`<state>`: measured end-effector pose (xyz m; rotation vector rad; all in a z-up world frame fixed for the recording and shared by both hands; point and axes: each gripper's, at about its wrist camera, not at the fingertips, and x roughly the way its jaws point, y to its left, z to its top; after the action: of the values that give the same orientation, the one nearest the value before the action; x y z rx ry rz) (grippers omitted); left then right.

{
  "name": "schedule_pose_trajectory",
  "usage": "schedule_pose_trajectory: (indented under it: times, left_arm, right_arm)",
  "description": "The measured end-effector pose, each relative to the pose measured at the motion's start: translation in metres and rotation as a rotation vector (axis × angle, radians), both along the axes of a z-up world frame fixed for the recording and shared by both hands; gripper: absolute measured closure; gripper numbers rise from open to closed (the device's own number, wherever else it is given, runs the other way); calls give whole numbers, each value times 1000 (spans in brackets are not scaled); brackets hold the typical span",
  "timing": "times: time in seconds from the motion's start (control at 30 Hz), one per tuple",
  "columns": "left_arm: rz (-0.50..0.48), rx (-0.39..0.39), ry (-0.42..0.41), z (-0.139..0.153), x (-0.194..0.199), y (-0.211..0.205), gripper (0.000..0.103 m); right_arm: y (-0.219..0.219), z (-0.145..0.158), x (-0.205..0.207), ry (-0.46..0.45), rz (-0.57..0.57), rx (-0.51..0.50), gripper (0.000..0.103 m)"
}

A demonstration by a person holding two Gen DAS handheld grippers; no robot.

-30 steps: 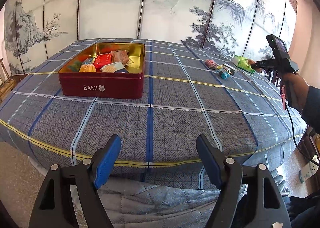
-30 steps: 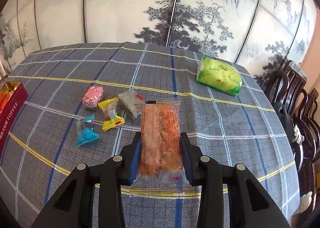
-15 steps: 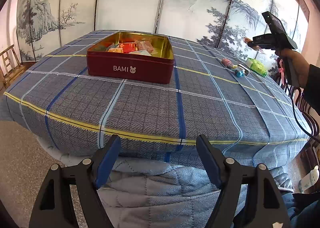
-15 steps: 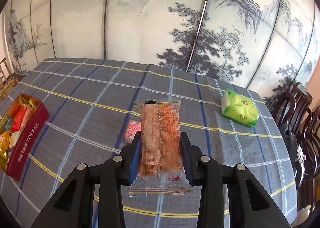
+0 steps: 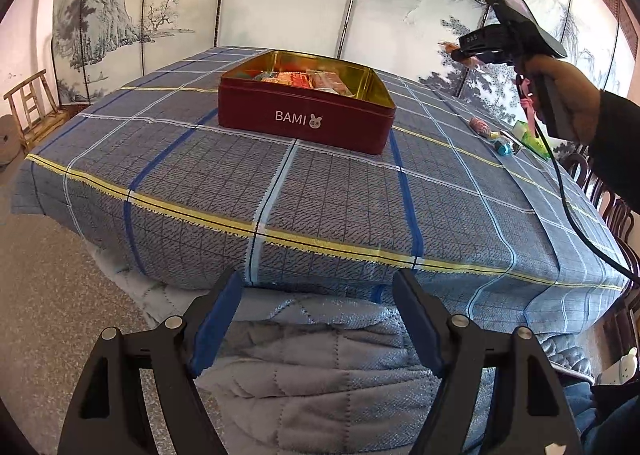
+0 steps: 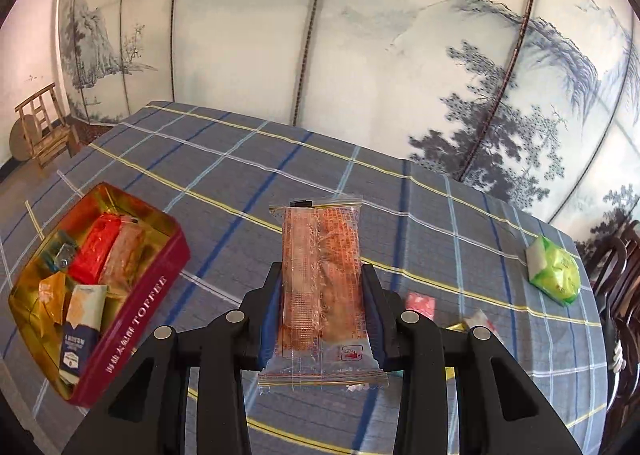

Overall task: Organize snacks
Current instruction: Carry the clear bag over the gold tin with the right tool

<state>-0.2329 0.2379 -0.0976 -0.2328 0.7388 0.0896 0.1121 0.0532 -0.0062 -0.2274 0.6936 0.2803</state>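
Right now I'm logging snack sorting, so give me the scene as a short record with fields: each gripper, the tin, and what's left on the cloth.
right gripper: shut on an orange wafer pack, held above the cloth
left gripper: open, nothing in it, off the table's near edge
tin: red, no lid on it, partly filled with wrapped snacks
left out on cloth: green pack, pink candy, a few small wrappers partly hidden behind the right gripper
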Motion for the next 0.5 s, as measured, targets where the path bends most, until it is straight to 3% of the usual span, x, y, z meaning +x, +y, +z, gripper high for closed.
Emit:
schedule_pose_trajectory:
  times: [0.27,0.5]
  left_arm:
    - [2,10,10,-1,-4,1,30]
    - [11,3,21,-3,-6,2,30]
  right_arm:
    - [68,0,-12,-15,43,-12,65]
    - [99,-2,-23,-17,94,-20,65]
